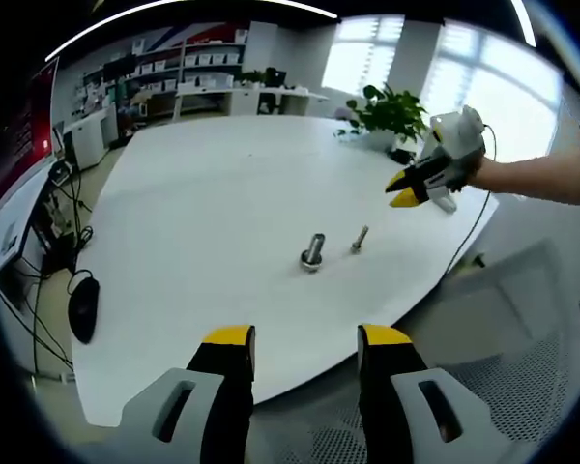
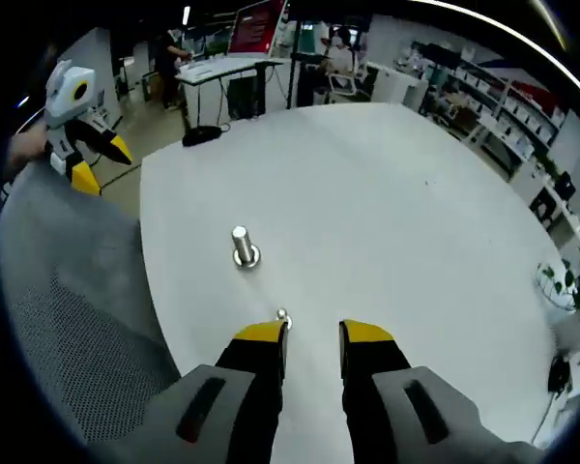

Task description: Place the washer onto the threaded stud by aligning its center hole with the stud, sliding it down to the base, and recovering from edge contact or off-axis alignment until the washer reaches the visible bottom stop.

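The left hand-held gripper (image 1: 304, 340) hovers over the near edge of a white table (image 1: 213, 193), its two yellow-tipped jaws spread with nothing between them. Farther out on the table stands a short silver threaded stud (image 1: 313, 251), upright on a wider round base that may be a washer; the pictures are too small to tell. Just to its right lies a smaller silver bolt-like piece (image 1: 359, 240), tilted, close to the stud but apart from it. Beyond them, at the right, the right hand-held gripper (image 1: 407, 188) is held above the table's edge by a person's hand. In the right gripper view, the right hand-held gripper (image 2: 312, 333) also has its jaws apart and empty, with the small piece (image 2: 282, 315) just past its left jaw tip. A potted plant (image 1: 391, 114) sits at the table's far side.
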The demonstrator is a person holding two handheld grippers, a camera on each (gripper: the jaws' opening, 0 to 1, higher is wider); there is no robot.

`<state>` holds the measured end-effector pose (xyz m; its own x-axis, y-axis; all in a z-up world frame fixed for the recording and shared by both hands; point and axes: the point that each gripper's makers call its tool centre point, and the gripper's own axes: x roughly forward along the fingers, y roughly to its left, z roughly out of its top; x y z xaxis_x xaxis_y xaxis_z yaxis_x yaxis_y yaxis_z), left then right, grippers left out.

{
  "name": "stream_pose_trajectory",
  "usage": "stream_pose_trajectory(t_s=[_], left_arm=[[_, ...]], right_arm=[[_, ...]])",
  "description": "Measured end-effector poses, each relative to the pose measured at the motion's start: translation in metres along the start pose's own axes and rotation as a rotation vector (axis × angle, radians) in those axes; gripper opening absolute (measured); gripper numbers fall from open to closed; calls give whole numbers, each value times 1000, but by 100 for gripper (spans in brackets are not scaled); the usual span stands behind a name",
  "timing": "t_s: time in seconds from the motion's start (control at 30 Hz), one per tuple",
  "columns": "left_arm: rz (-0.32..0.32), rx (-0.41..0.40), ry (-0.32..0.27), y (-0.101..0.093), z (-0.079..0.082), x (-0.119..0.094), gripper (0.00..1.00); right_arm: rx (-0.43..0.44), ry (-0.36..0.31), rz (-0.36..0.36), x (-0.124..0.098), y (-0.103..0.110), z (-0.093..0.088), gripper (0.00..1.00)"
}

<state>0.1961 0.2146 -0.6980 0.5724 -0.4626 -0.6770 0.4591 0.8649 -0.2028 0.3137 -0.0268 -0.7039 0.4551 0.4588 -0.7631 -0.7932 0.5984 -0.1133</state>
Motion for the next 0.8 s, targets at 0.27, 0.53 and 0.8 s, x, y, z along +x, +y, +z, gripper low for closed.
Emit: stream_pose_trajectory(t_s=[0.27, 0.53, 0.8], left_arm=[[-13, 6, -1, -3, 0, 0, 41], [-20, 10, -3, -4, 1, 0, 41], [-23, 12, -8, -4, 1, 1, 41]], right_arm=[[168, -165, -64, -40, 10, 20, 23], [279, -271, -119, -66, 16, 26, 23], [402, -320, -161, -80, 12, 15, 23]])
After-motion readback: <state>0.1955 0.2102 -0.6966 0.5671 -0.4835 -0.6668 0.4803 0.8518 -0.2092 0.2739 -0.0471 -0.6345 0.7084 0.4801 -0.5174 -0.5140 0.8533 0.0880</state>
